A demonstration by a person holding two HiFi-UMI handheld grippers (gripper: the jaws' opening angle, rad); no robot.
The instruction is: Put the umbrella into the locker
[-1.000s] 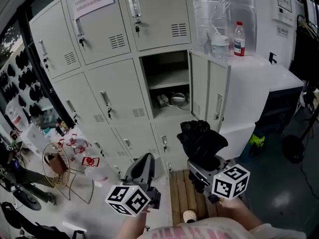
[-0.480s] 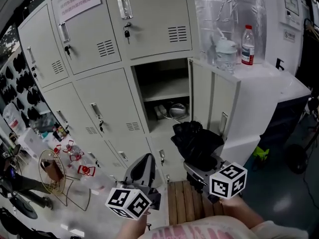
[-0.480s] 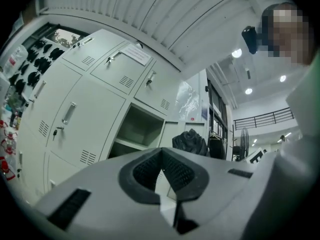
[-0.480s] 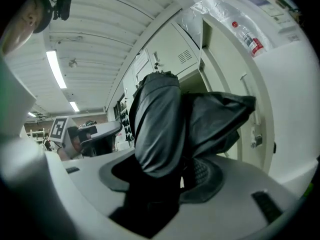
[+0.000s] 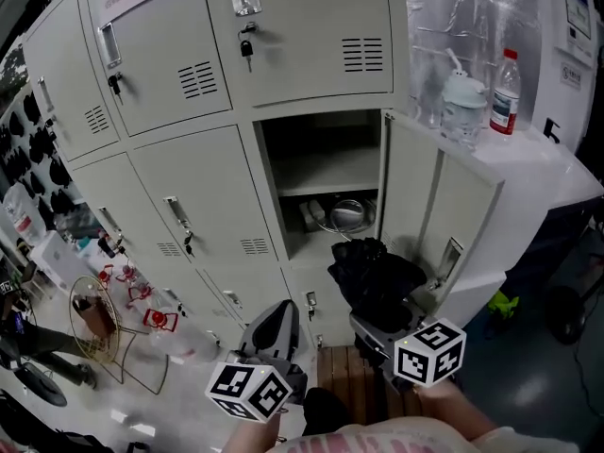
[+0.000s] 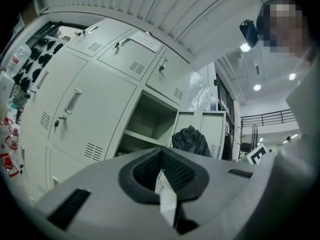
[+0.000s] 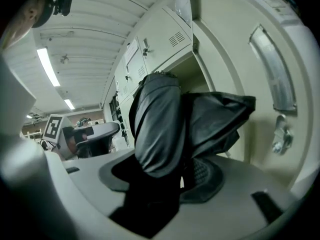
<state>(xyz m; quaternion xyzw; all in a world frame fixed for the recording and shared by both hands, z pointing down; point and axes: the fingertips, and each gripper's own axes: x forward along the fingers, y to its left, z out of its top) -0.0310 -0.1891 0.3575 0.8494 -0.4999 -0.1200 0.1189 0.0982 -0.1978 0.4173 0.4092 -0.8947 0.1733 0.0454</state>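
Observation:
A folded black umbrella [image 5: 373,276] sticks up from my right gripper [image 5: 379,325], which is shut on it. In the right gripper view the umbrella [image 7: 165,129] fills the jaws of that gripper [image 7: 185,170] and points toward the open locker [image 7: 189,70]. The open locker [image 5: 321,173] is just beyond the umbrella, with its door [image 5: 429,206] swung out to the right. A shelf divides it, and a few small items [image 5: 342,213] lie below the shelf. My left gripper [image 5: 280,310] hangs shut and holds nothing, to the left of the umbrella. From the left gripper [image 6: 161,159] I see the umbrella [image 6: 190,140] before the locker [image 6: 150,129].
Shut locker doors [image 5: 203,201] surround the open one. A white cabinet [image 5: 538,159] at the right carries a water bottle [image 5: 506,78] and a lidded cup [image 5: 462,102]. A wire basket [image 5: 94,314] stands on the floor at the left. A wooden pallet [image 5: 354,376] lies under my grippers.
Both grippers, the right one still carrying the umbrella, have come closer to the lockers. The open locker now looms larger and nearer to the umbrella's tip.

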